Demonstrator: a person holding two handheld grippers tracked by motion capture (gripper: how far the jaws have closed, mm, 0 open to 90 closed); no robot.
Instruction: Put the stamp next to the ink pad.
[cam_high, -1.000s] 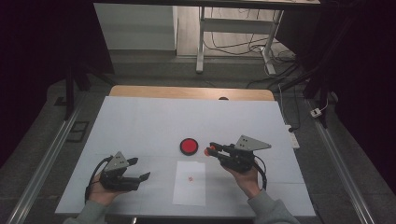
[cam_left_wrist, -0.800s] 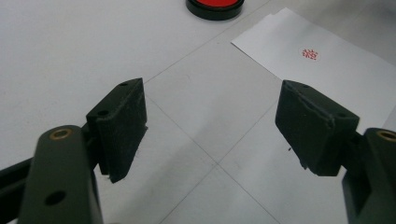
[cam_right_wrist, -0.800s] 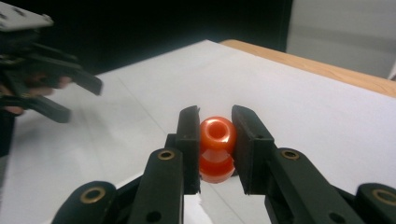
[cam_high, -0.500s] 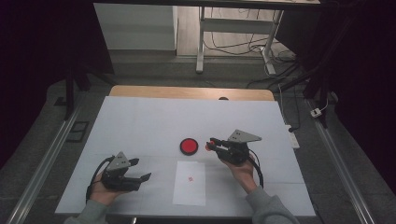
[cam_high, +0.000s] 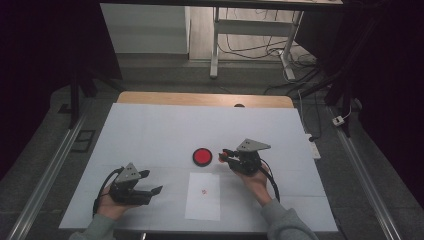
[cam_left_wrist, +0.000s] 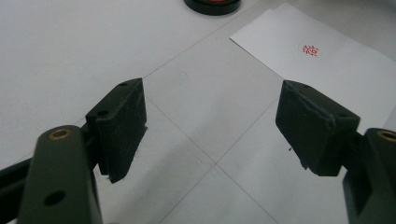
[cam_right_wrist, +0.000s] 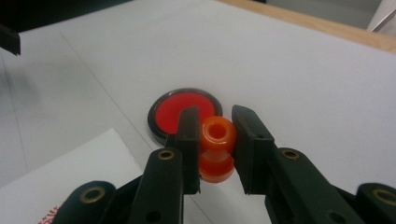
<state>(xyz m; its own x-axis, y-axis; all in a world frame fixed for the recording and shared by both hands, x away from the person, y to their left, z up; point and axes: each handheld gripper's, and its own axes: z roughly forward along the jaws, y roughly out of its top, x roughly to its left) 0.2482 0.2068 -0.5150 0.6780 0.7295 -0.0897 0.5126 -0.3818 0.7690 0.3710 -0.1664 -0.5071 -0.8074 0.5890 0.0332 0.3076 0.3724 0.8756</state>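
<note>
My right gripper (cam_right_wrist: 215, 133) is shut on a small orange spool-shaped stamp (cam_right_wrist: 216, 140), its jaws pressing on the narrow waist. In the high view that gripper (cam_high: 223, 155) hovers just right of a round red ink pad in a black rim (cam_high: 202, 156), which also lies right behind the stamp (cam_high: 223, 157) in the right gripper view (cam_right_wrist: 184, 109). A white sheet of paper (cam_high: 203, 196) with a small red stamp mark (cam_high: 204, 191) lies toward the front. My left gripper (cam_high: 150, 183) rests open at the front left; its jaws (cam_left_wrist: 212, 123) hold nothing, and the paper (cam_left_wrist: 327, 60) lies beyond them.
The table is covered by a white mat (cam_high: 165, 130) with a wooden edge (cam_high: 205, 99) at the back. Beyond the table stand a metal frame leg (cam_high: 215, 45) and loose cables (cam_high: 300, 70) on the floor. Rails (cam_high: 45, 175) run along both sides.
My right gripper has moved left and down with the orange stamp, closer to the red ink pad. The left gripper has stayed where it was.
</note>
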